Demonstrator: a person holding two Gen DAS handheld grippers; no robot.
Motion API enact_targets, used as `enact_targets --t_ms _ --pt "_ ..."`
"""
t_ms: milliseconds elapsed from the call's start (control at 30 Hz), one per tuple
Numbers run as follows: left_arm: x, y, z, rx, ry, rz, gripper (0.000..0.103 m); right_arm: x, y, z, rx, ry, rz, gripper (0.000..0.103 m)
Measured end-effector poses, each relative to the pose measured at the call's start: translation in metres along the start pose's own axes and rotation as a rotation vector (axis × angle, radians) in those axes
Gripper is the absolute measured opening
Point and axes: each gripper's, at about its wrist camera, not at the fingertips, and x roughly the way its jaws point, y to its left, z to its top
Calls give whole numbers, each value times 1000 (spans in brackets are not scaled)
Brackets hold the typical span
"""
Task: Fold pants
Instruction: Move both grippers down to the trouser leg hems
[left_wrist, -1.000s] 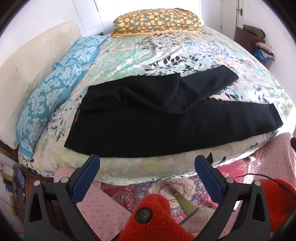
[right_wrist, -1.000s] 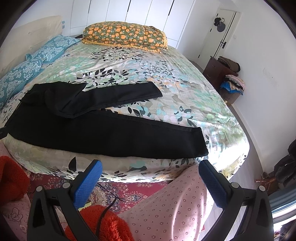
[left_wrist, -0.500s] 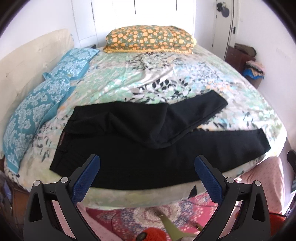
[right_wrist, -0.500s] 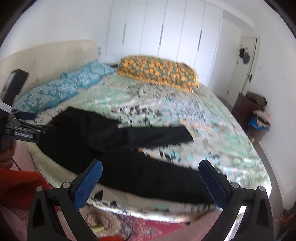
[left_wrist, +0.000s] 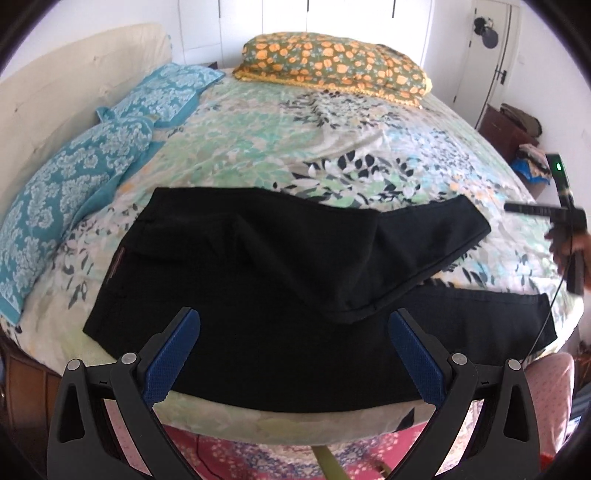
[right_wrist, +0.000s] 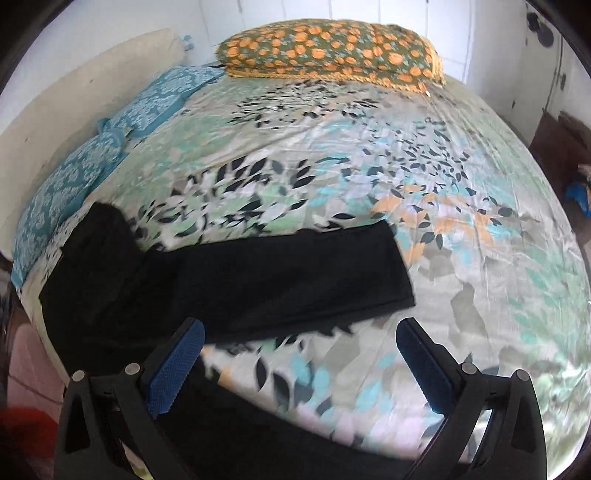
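**Pants spread on the bed, both claws empty**

Pants (left_wrist: 280, 295), black and unfolded, lie flat along the near edge of the bed (left_wrist: 332, 122), waistband toward nine o'clock in the left wrist view, legs running toward three o'clock. The far leg angles off and ends at a cuff around two o'clock. The left claw (left_wrist: 293, 354) hovers over the seat area, jaws wide apart, gripping nothing. The right claw (right_wrist: 299, 365) hangs near the far leg's cuff, jaws also spread and empty.

The cloth looks soft and limp, light enough to lift by a pinch, likely to sag and drag. I'd take the waistband corner and the cuff hem, where doubled fabric gives firmer purchase.
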Motion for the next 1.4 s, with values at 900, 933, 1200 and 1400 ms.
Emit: enact_targets --t_ms 900,933,1200,1400 --pt "84 -29 18 -1 200 33 102 84 -184 76 206 54 -323 12" --pt "91 -30 20 -3 220 29 102 92 -185 67 218 61 -339 17" --pt "161 38 106 30 125 163 102 89 -183 43 281 19 -256 57" --pt "222 170 184 -143 131 158 102 72 -104 60 140 -12 -58 67"
